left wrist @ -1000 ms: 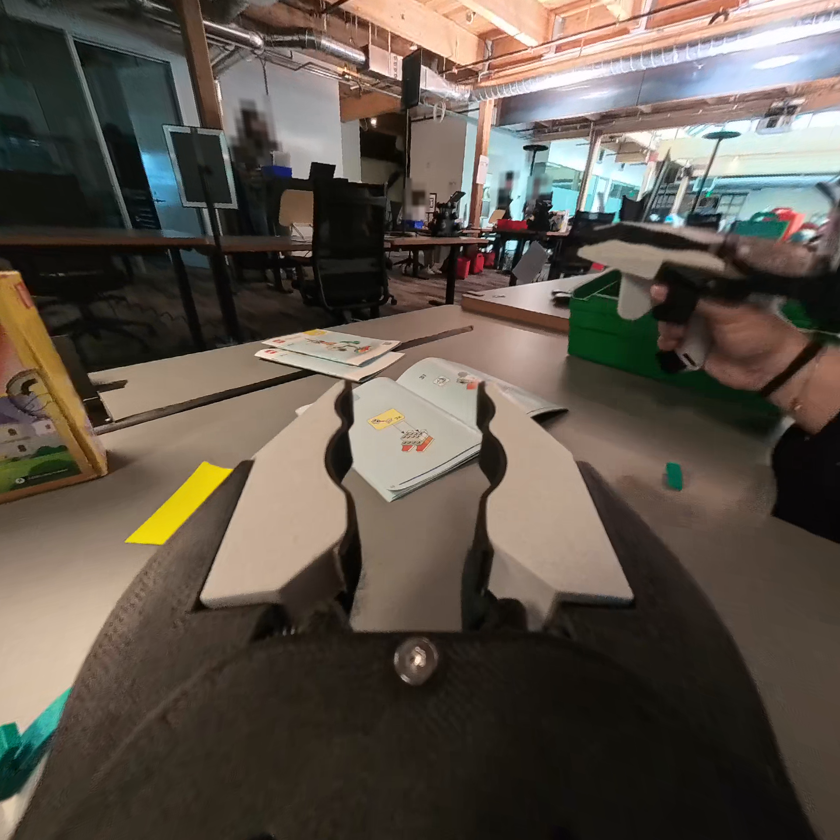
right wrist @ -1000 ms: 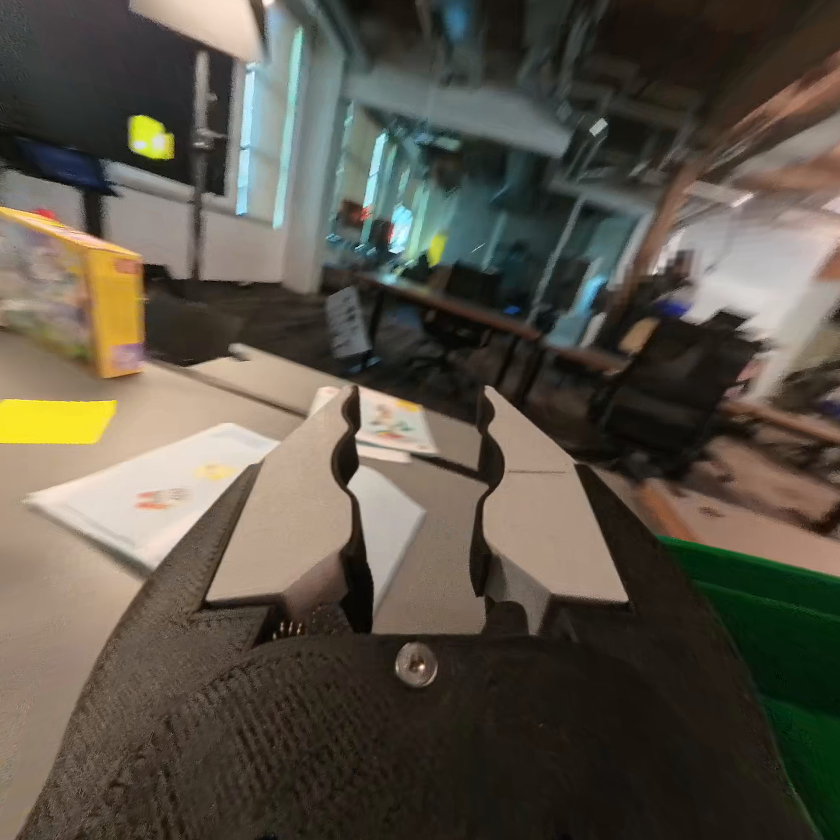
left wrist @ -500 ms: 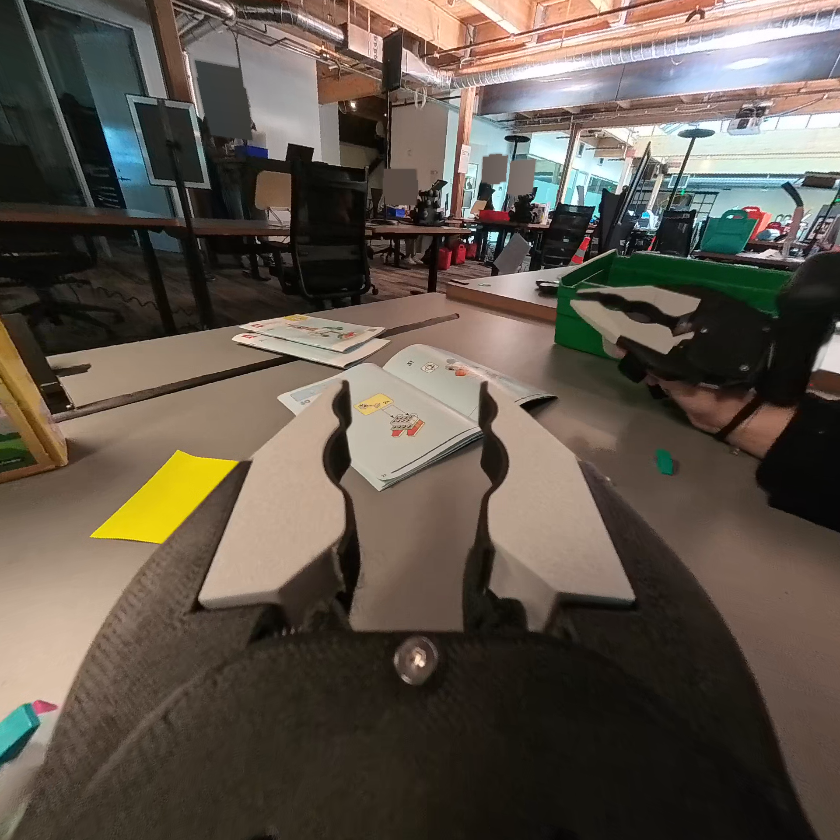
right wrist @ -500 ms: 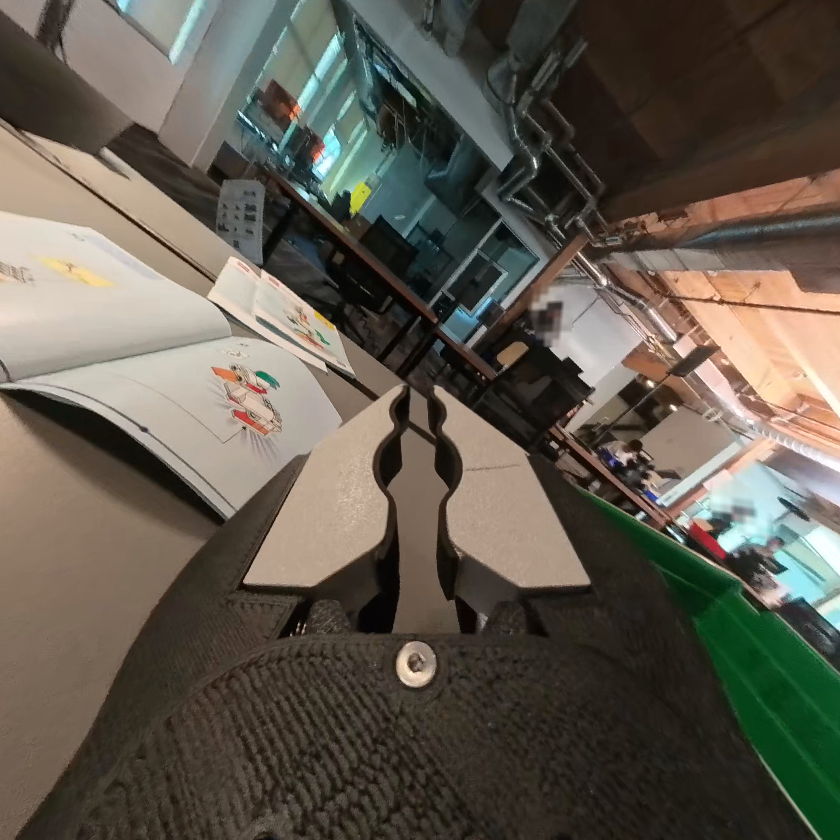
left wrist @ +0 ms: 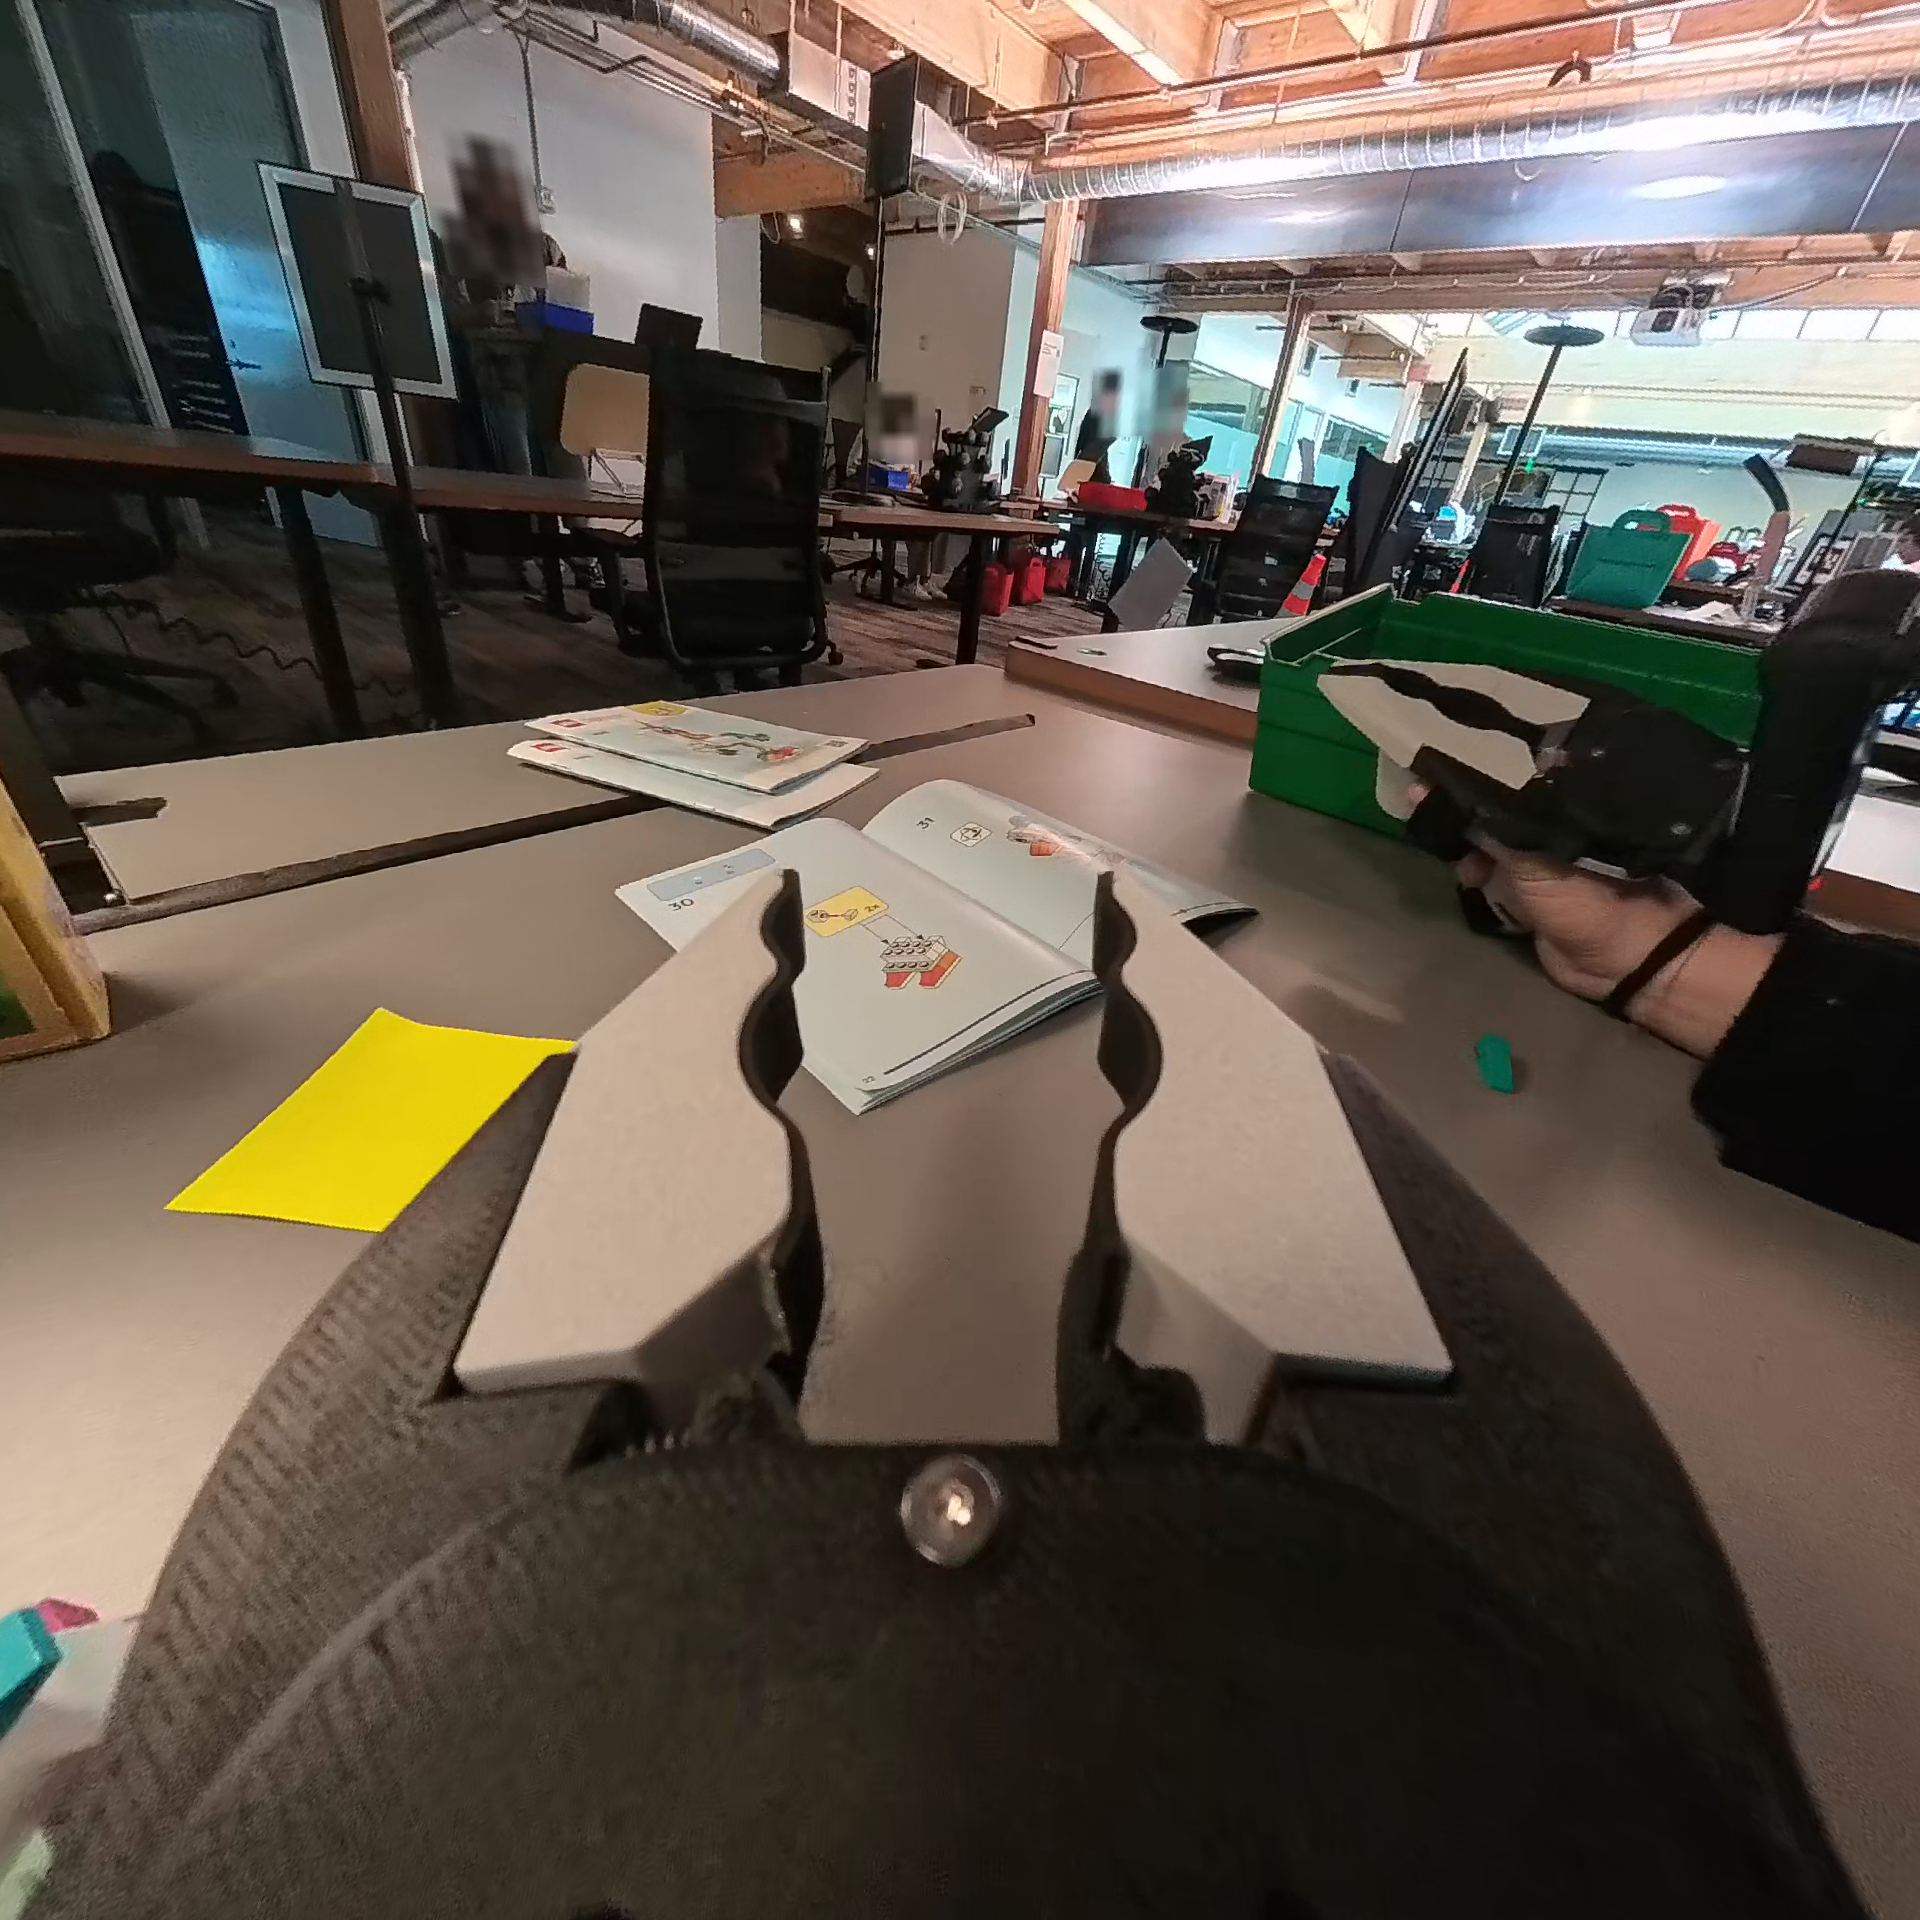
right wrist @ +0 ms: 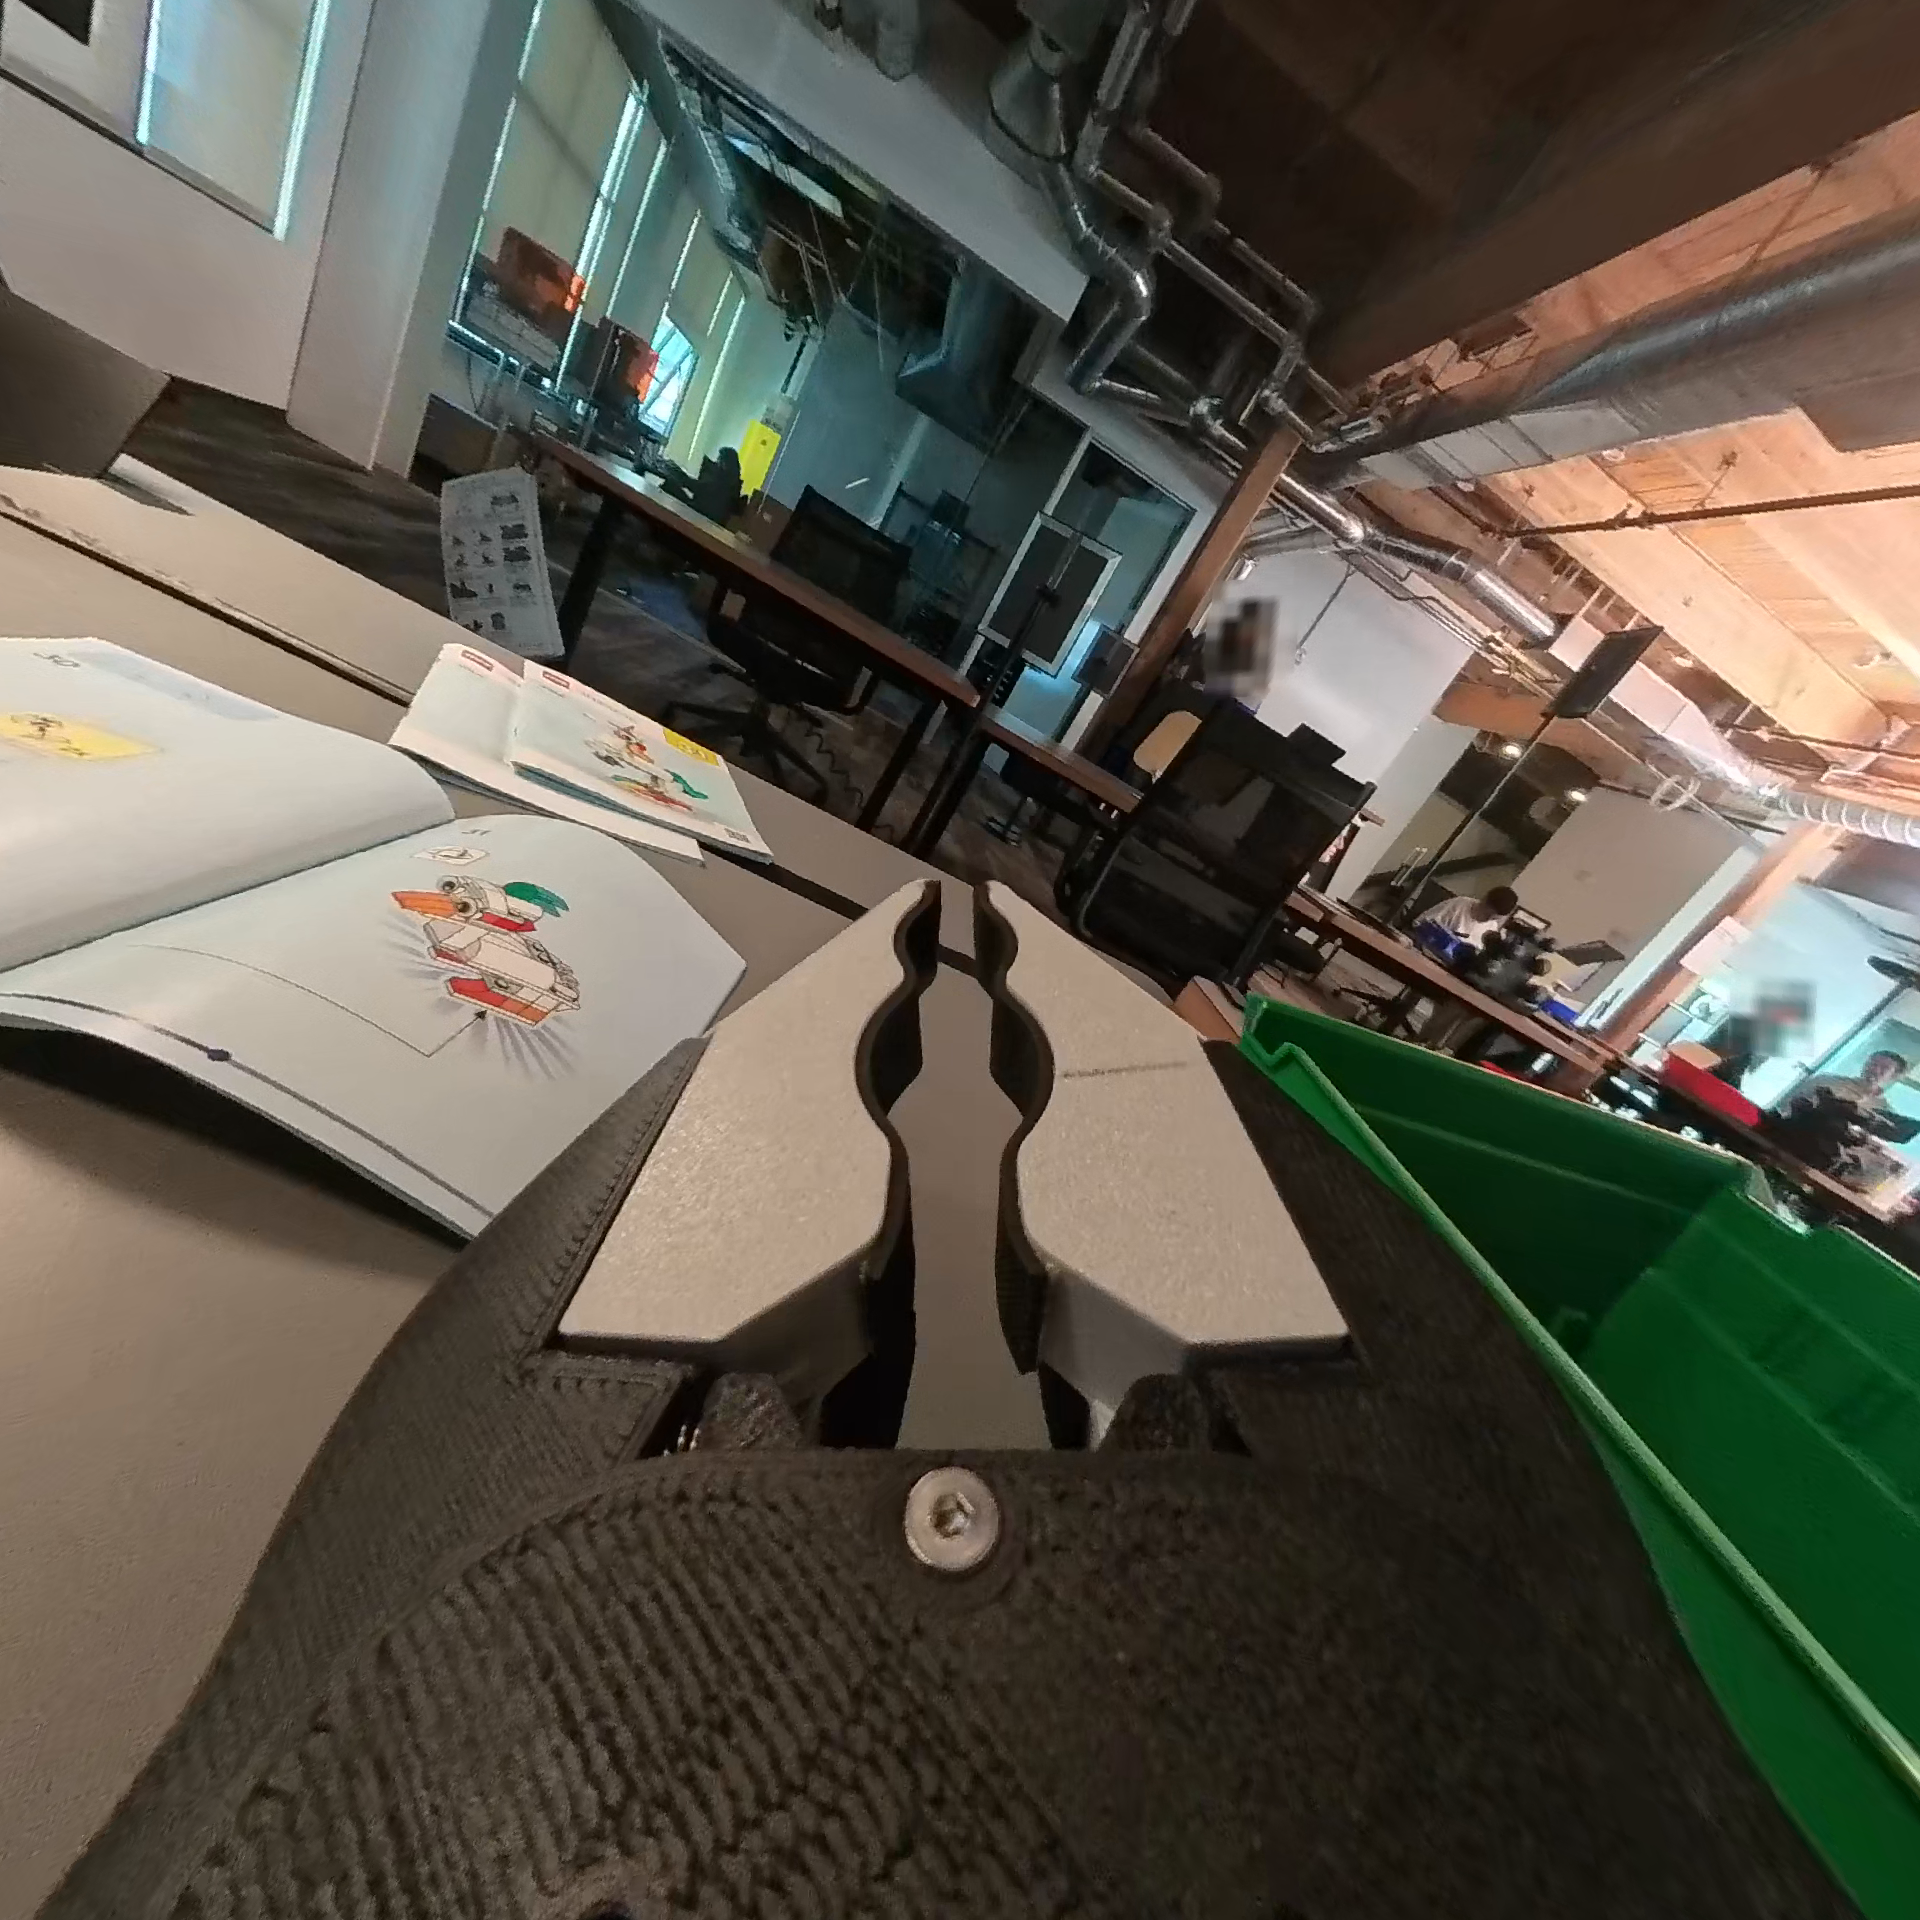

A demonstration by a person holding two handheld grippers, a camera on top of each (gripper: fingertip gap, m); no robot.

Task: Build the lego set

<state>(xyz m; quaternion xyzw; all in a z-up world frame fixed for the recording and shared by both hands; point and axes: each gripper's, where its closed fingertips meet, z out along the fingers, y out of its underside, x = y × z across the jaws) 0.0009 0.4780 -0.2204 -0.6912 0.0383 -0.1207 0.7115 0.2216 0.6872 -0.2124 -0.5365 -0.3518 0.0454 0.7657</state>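
My left gripper (left wrist: 945, 894) is open and empty, held low over the grey table (left wrist: 1455, 1299) and pointing at an open instruction booklet (left wrist: 935, 935). My right gripper (right wrist: 958, 889) has its jaws almost together with nothing between them. It is tilted and sits beside the green bin (right wrist: 1558, 1195). It also shows in the left wrist view (left wrist: 1455, 717), held by a hand in front of the green bin (left wrist: 1507, 665). A small green brick (left wrist: 1494, 1062) lies on the table near that hand. The open booklet (right wrist: 312, 987) shows a duck model.
Two closed booklets (left wrist: 696, 748) lie behind the open one and also show in the right wrist view (right wrist: 603, 758). A yellow sheet (left wrist: 374, 1122) lies at left, with a yellow box (left wrist: 42, 935) at the left edge. A teal piece (left wrist: 21, 1662) sits at bottom left. Across from one pair of fingers to the other is roughly 30 centimeters. My right gripper's tips are some 20 centimeters from the small green brick (left wrist: 1494, 1062).
My right gripper has closed from wide open to nearly shut, dropped lower and tilted beside the green bin. My left gripper stays open and has shifted only slightly.
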